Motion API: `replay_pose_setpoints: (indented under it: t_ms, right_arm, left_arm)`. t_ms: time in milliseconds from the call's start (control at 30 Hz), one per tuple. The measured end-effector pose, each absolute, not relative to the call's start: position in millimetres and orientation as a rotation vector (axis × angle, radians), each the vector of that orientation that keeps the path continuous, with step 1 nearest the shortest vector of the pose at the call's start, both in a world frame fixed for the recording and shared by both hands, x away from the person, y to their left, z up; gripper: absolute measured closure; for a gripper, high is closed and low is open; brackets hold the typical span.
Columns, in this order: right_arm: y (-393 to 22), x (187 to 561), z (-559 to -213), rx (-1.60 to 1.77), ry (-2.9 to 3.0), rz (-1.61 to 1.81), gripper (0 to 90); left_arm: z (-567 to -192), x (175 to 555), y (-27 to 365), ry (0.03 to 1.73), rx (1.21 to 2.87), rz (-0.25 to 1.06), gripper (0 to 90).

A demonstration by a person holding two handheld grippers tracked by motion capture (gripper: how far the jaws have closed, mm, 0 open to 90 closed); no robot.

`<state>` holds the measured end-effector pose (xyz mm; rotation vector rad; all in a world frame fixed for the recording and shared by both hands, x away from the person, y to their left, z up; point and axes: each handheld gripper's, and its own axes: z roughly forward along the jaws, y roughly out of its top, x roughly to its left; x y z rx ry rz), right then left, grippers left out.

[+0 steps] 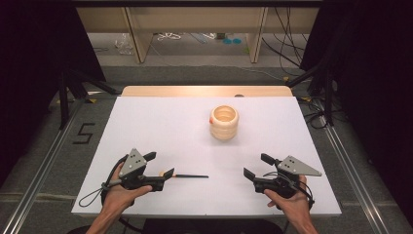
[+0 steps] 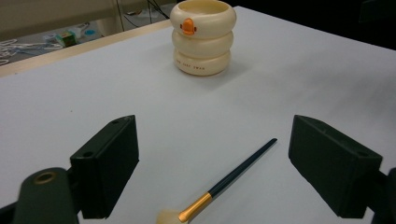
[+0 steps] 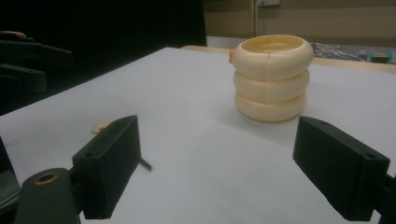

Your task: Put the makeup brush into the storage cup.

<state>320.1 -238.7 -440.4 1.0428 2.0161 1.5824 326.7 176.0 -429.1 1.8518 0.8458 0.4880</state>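
A makeup brush (image 1: 189, 175) with a dark handle, gold ferrule and pale bristles lies flat on the white table (image 1: 160, 122). My left gripper (image 1: 159, 165) is open right at its bristle end. In the left gripper view the brush (image 2: 233, 175) lies on the table between the spread jaws, touching neither. A cream cup (image 1: 224, 123) made of three stacked rings, with an orange beak, stands upright at the table's middle back; it shows as the cup (image 2: 203, 37) and the cup (image 3: 273, 77). My right gripper (image 1: 258, 165) is open and holds nothing, at the front right.
The table's wooden far edge (image 1: 204, 91) borders a floor with cables and shelf legs. Black stands flank both sides. In the right gripper view the brush bristles (image 3: 99, 126) peek past the left jaw, and the left gripper (image 3: 28, 60) shows at far left.
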Motion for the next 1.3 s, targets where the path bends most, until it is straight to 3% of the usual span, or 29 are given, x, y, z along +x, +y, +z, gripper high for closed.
replay_pose_setpoints:
  t_ms: [667, 1300]
  right_arm:
    - [-231.6, 320.3, -442.9, 0.975, 2.076, 1.585, 16.7]
    - [-229.5, 319.9, -444.5, 0.967, 2.1, 1.586, 17.7]
  left_arm:
    - [-412.6, 352.2, 152.5, 0.667, 2.167, 0.412, 17.7]
    - [-426.0, 379.9, 129.1, 0.572, 2.428, 0.301, 23.2]
